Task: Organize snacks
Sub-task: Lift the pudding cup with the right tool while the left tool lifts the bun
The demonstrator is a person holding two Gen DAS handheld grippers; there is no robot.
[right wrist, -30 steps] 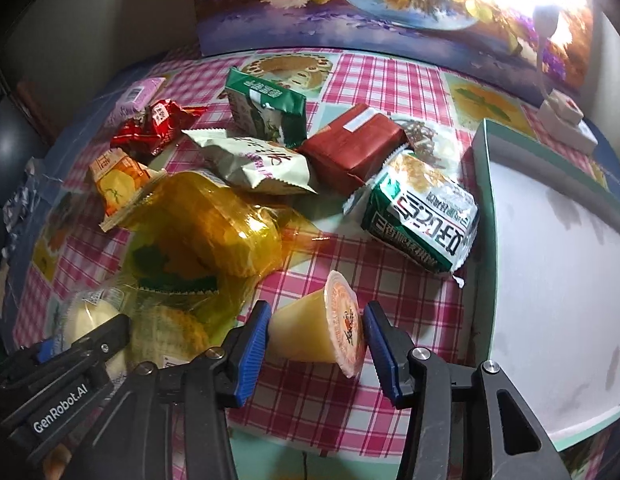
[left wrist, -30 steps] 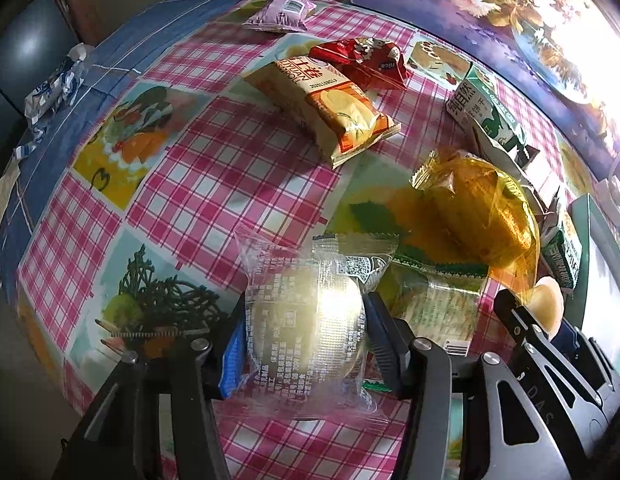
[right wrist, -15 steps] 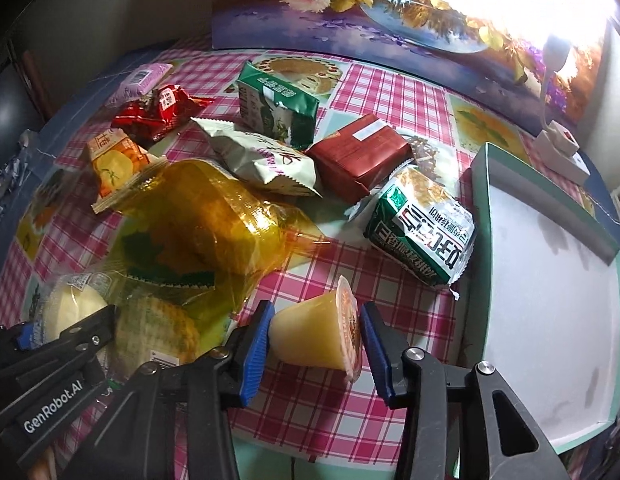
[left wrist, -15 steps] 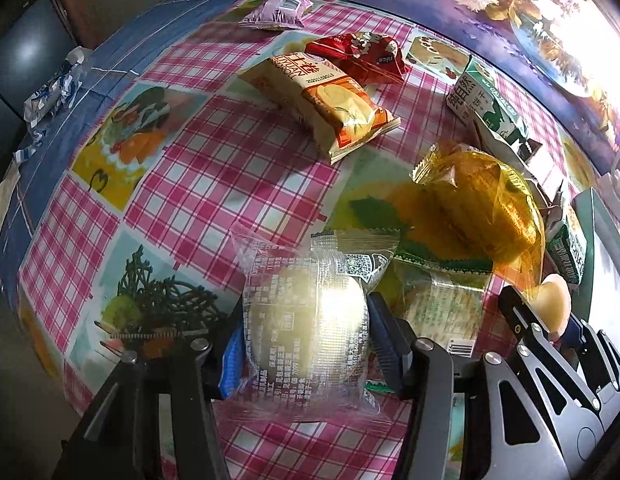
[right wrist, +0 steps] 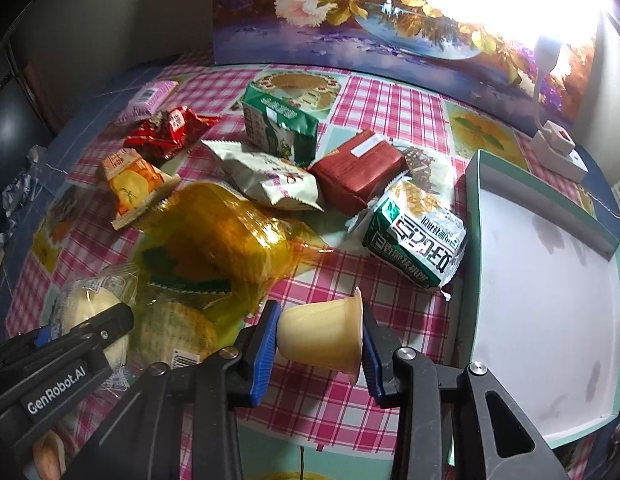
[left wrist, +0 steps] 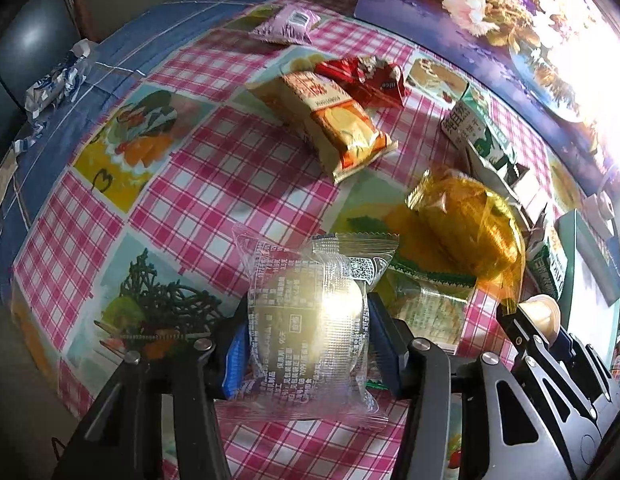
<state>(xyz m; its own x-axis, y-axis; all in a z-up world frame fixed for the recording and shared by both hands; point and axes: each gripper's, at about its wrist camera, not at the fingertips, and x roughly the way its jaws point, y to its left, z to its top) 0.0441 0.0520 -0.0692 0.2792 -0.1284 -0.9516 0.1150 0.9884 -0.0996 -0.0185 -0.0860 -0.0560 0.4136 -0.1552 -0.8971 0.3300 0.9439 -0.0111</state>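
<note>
your right gripper [right wrist: 320, 346] clamps a pale yellow jelly cup [right wrist: 322, 336] on its side, lid facing the white tray [right wrist: 546, 308]; your left gripper [left wrist: 306, 344] pinches a clear-wrapped round cake [left wrist: 308, 320], long axis pointing away, above the checked tablecloth [left wrist: 214, 176].

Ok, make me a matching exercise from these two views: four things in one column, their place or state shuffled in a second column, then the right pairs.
Things:
1. clear-wrapped bun
2. jelly cup
3. tray
4. pink packet

Places or states:
A. lying far back on the tablecloth, nothing touching it
B. clamped on its side in the right gripper
C. white inside, with no snacks in it
D. clamped in the left gripper

Pairs: 1-D, 2-B, 3-C, 4-A
</note>
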